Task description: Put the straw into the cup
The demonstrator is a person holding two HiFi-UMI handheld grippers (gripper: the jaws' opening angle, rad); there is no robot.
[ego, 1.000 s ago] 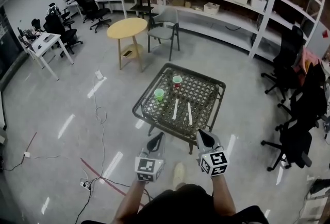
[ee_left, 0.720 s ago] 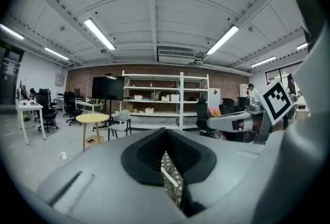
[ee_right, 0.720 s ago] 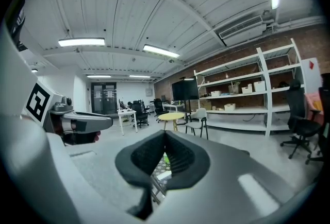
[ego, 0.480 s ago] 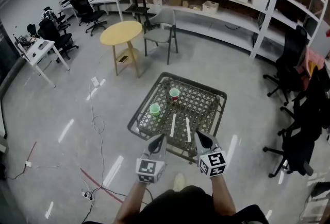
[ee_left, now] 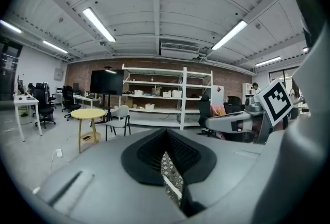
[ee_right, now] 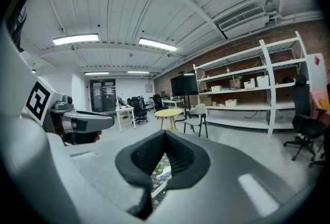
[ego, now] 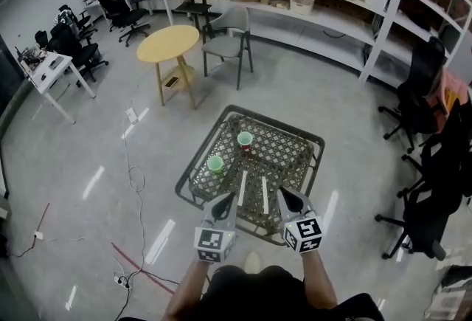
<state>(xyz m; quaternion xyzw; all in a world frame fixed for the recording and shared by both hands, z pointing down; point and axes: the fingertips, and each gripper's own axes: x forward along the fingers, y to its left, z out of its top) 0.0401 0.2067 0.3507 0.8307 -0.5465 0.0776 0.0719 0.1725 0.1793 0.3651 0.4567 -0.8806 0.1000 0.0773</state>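
- Just ahead of both tools stands a woven counter [ego: 295, 153].
- The left tool [ego: 225, 203] and right tool [ego: 287, 198] are held side by side, each with its jaws together on nothing.
- 1 white straw [ego: 242, 187] lies flat ahead of the left tool, and a second straw [ego: 265, 195] ahead of the right tool.
- A green cup [ego: 215, 164] stands upright beyond the left tool, with a second cup [ego: 245, 140] farther off.

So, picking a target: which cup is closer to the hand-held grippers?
The green cup, the left one; the red cup stands farther back, to its right.
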